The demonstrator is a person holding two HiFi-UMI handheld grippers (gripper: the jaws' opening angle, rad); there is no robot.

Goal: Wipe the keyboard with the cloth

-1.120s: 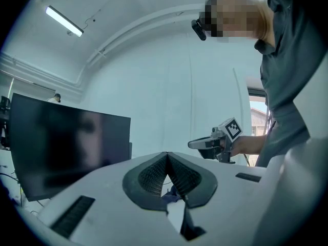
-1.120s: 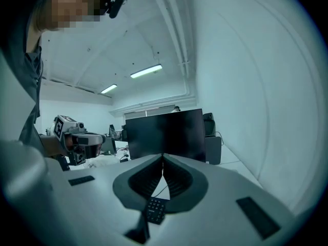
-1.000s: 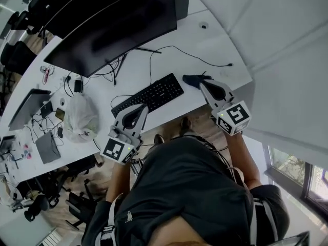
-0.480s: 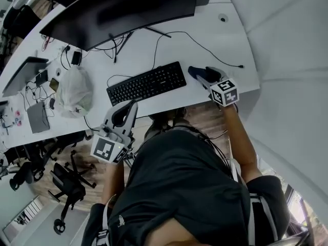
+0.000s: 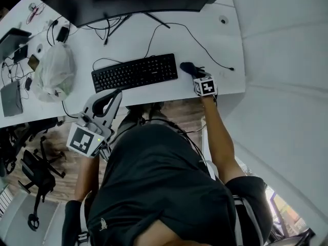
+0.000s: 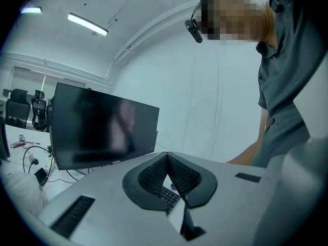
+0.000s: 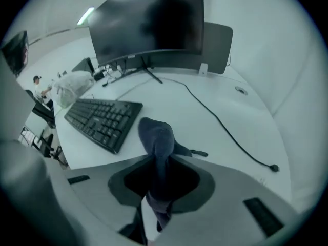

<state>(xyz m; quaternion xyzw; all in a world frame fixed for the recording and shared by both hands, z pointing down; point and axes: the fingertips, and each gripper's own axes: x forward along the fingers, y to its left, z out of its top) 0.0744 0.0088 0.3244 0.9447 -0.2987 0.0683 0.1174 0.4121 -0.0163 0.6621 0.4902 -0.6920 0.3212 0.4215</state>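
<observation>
You are at the pick-up step: the cloth (image 7: 156, 135) is gripped, but no wiping has begun. Your right tongs (image 5: 196, 76) are clamped narrowly on it, the dark fabric bunched between the two sides and standing up ahead of them, with a loose tail trailing on the white counter (image 7: 215, 137). The bundle sits just off the right end of the keyboard (image 5: 134, 72), not on the keys (whether it is resting on the counter or lifted a little, I cannot tell).

Your left tongs (image 6: 166, 157) are pressed together at the tips with nothing in them, held off the near edge of the counter, below the keyboard's left half.

By my reading, the next move is to carry the cloth left onto the key rows and drag it along them, pressing lightly so that the keyboard does not slide.
</observation>
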